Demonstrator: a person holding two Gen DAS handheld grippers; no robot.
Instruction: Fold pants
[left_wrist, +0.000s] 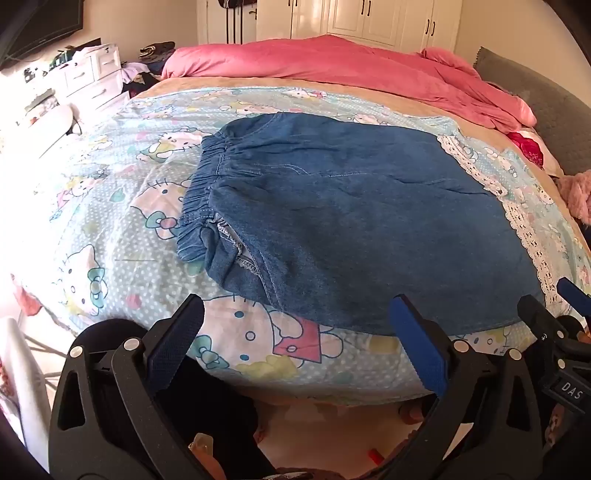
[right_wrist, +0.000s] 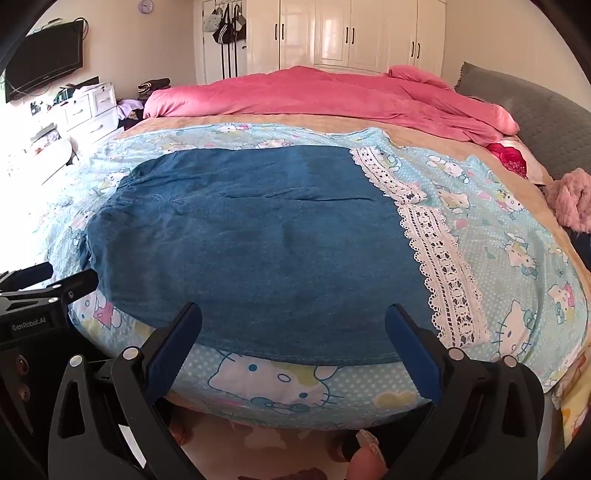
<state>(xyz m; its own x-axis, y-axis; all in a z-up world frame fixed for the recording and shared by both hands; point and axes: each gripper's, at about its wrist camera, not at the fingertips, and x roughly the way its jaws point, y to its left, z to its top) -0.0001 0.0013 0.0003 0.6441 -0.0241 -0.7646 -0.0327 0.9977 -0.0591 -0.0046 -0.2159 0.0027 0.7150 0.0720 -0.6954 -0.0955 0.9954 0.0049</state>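
**Denim pants lie folded on the bed, both claws spread and empty**

The pants are soft blue denim with a gathered elastic waistband at their left end. They lie flat as a broad, roughly rectangular block on a light-blue cartoon-cat sheet spread over the bed. Near the waistband a seam with pale overlock stitching shows where the layers part. The cloth surface is smooth with a few shallow creases.

A white lace strip of openwork runs along the sheet just beside the pants' right edge. Behind the pants, a rumpled pink duvet fills the far part of the bed, well apart from the denim. A fuzzy pink item sits at the right bed edge.

The left claw hangs over the near bed edge with its blue-padded fingers spread wide, gripping nothing; the pants' near hem lies just beyond the fingertips. The right claw is likewise spread and empty, its tips over the near hem. Bare sheet shows in front of the pants and to their left.
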